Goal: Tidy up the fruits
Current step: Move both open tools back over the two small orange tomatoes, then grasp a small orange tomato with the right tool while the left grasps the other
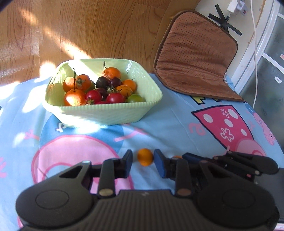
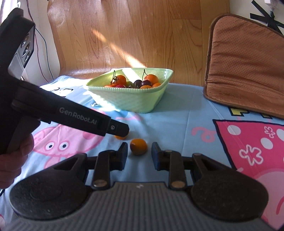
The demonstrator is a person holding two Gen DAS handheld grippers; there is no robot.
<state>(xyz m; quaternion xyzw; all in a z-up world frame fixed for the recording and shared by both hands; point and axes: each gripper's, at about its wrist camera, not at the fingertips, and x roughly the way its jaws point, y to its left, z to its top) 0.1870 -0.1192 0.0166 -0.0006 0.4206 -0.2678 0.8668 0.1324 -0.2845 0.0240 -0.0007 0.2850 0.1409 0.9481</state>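
Note:
A pale green bowl [image 1: 106,113] holds several orange, red, dark and green small fruits [image 1: 99,87] on the cartoon cloth; it also shows in the right wrist view [image 2: 131,99]. In the left wrist view a small orange fruit [image 1: 145,157] lies on the cloth between the open fingers of my left gripper [image 1: 143,164]. In the right wrist view another small orange fruit [image 2: 138,146] lies between the open fingers of my right gripper [image 2: 139,156]. A second orange fruit [image 2: 120,137] sits partly hidden under the left gripper's body [image 2: 74,117]. The right gripper's body [image 1: 230,161] shows beside the left one.
A blue cartoon-print cloth [image 1: 177,124] covers the table. A brown seat cushion [image 1: 197,56] stands at the back right, also in the right wrist view [image 2: 248,67]. Wooden floor [image 1: 88,26] lies beyond the table's far edge. Cables and a plug [image 1: 237,7] hang at the top right.

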